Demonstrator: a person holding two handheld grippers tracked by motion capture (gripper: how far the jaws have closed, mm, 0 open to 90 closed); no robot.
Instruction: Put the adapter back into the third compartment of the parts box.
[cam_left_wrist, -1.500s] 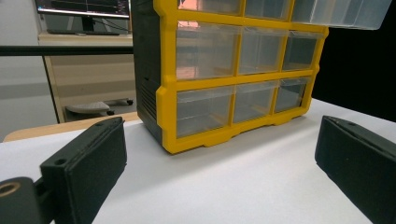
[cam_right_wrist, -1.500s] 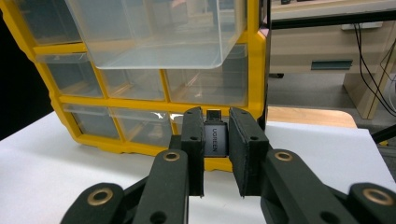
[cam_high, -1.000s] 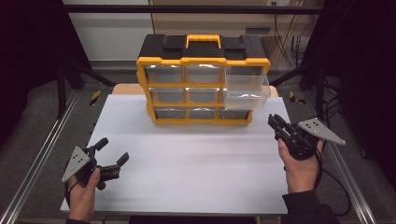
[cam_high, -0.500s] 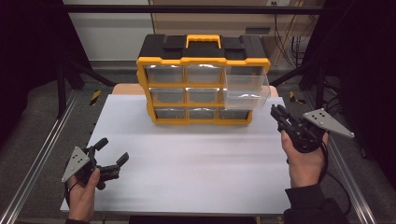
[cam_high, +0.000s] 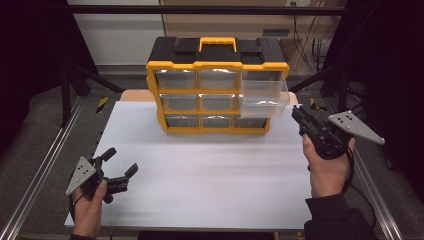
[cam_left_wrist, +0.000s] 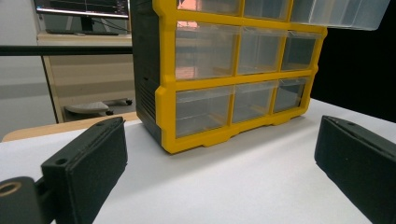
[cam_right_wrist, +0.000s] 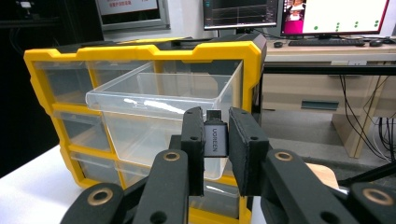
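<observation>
The right gripper (cam_right_wrist: 216, 140), at lower centre of the right gripper view, is pinching a small grey adapter (cam_right_wrist: 215, 138) printed "UGREEN"; its jaws are standing nearly closed, one pad on each broad face, with the adapter's dark plug end poking above them. In the high view this gripper (cam_high: 306, 121) is hovering at the right of the frame, just beside the pulled-out clear drawer (cam_high: 263, 92) in the top right of the yellow-and-black organizer (cam_high: 218, 86). The adapter is sitting just outside and slightly below the drawer's rim (cam_right_wrist: 154, 99), in front of its clear front wall.

The left gripper (cam_high: 119, 165) is resting at lower left of the high view, well apart from the organizer, its jaws spread wide and holding nothing; both pads (cam_left_wrist: 88, 163) are framing the white tabletop (cam_left_wrist: 243, 182) in the left gripper view.

Judged risks, assuming the adapter is bound for the drawer:
- The grip is covering only part of the adapter, so a knock against the rim is likely to twist or dislodge it.
- Releasing before clearing the rim is likely to drop it onto the table or floor beyond the table's right edge.
- Pressing on the extended drawer could push it shut or tip the unbraced organizer.
</observation>
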